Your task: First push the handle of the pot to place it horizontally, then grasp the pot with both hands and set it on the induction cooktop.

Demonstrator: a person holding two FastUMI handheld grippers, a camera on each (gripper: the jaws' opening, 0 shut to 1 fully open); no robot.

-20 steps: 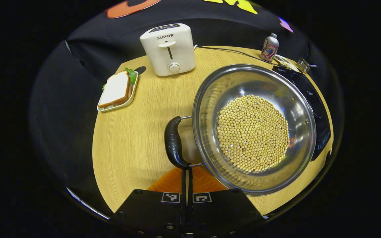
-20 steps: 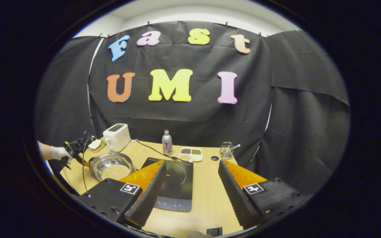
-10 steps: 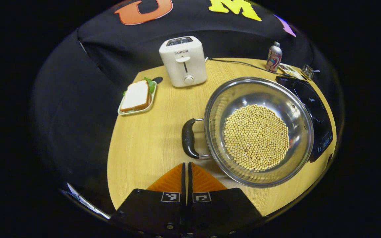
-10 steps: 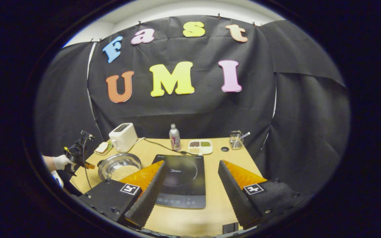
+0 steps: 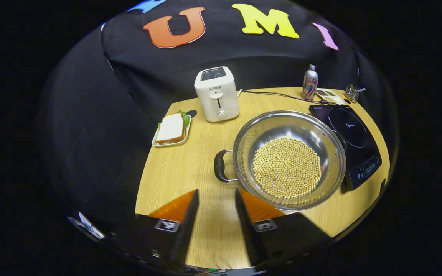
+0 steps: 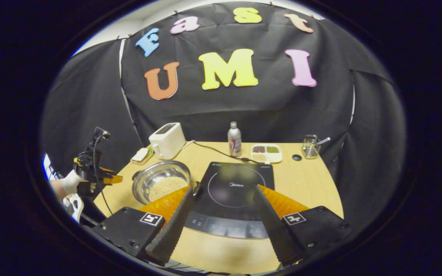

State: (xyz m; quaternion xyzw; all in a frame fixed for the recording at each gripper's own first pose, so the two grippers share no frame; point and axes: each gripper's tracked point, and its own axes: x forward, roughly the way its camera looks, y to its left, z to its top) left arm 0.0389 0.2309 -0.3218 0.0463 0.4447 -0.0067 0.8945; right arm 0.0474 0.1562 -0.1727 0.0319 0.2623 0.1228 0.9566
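Observation:
A steel pot (image 5: 332,153) filled with pale beans (image 5: 287,166) stands on the wooden table, right beside the black induction cooktop (image 5: 353,134). Its black side handle (image 5: 219,165) points toward my left gripper (image 5: 216,191), which is open and a short way back from the handle, holding nothing. In the right gripper view the pot (image 6: 144,182) sits left of the cooktop (image 6: 236,184). My right gripper (image 6: 223,188) is open above the cooktop's near edge, empty. The left gripper (image 6: 111,178) appears there too, held by a gloved hand (image 6: 69,182) at the table's left edge.
A white toaster (image 5: 217,94) and a plate with a sandwich (image 5: 172,129) stand behind and left of the pot. A bottle (image 5: 310,82), a divided tray (image 6: 266,152) and a small wire rack (image 6: 311,145) line the back. A cable (image 6: 217,151) runs to the cooktop.
My left gripper has pulled back from the pot's handle and opened from shut. The right gripper has come closer over the cooktop, staying open. The pot has not moved.

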